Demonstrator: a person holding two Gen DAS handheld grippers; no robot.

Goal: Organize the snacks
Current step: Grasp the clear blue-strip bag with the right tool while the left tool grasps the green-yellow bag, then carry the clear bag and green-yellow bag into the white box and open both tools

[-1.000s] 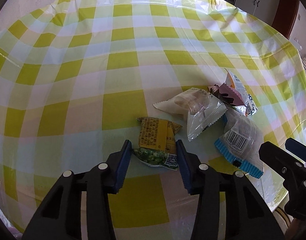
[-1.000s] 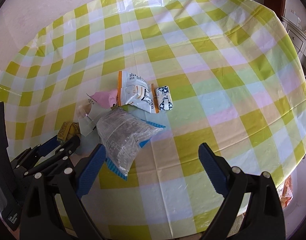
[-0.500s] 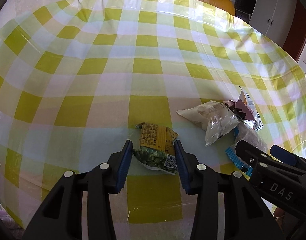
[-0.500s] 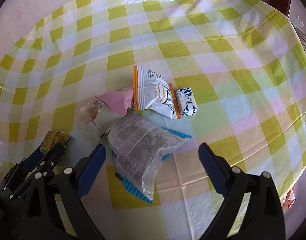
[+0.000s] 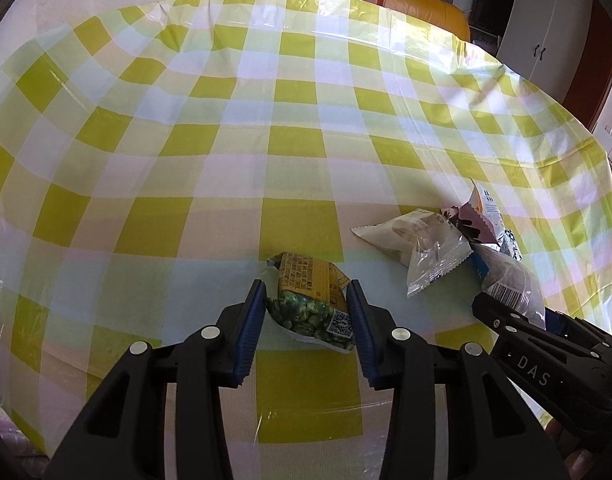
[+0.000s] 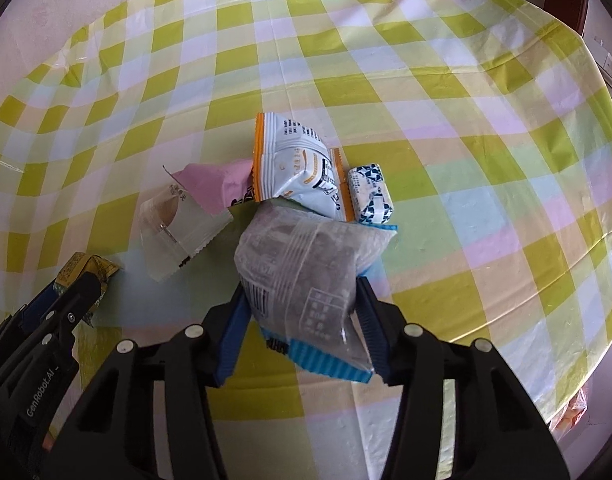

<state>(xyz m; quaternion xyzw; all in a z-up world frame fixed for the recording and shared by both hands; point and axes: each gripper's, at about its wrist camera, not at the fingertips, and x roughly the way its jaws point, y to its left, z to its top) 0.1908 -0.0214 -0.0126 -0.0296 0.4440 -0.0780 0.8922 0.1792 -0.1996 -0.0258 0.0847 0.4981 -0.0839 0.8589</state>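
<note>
A: Right gripper (image 6: 302,312) just closed. Jaws were wide half a second back, now about halfway in and pressing both sides of the clear plastic packet with the blue striped seal (image 6: 306,276). Dark contents, barcode on the near face. The film bulges between the pads, so I'd call that a grip.

B: Left side?

A: Left gripper (image 5: 306,316) has narrowed a little. Its jaws sit fairly narrow against both flanks of the yellow-and-green pea snack packet (image 5: 309,304). Packet looks to be resting on the counter (image 5: 154,224), green-and-white checked plastic cloth.

B: So both loaded. Lifted yet?

A: Can't tell. Both packets look low, at the near edge of the counter.

B: What's left behind them?

A: Just past the clear packet: a transparent wrapper with a pale round pastry (image 6: 178,232), touching a pink paper-like wrapper (image 6: 214,184). Beyond those, a white pouch with orange edges (image 6: 302,168), and a small white-and-blue patterned bar (image 6: 369,194) touching its right side.

B: Meaning?

A: Two of six secured, I'd judge; four loose in a pile. No bin or tray in view, so the destination is unknown.
</note>
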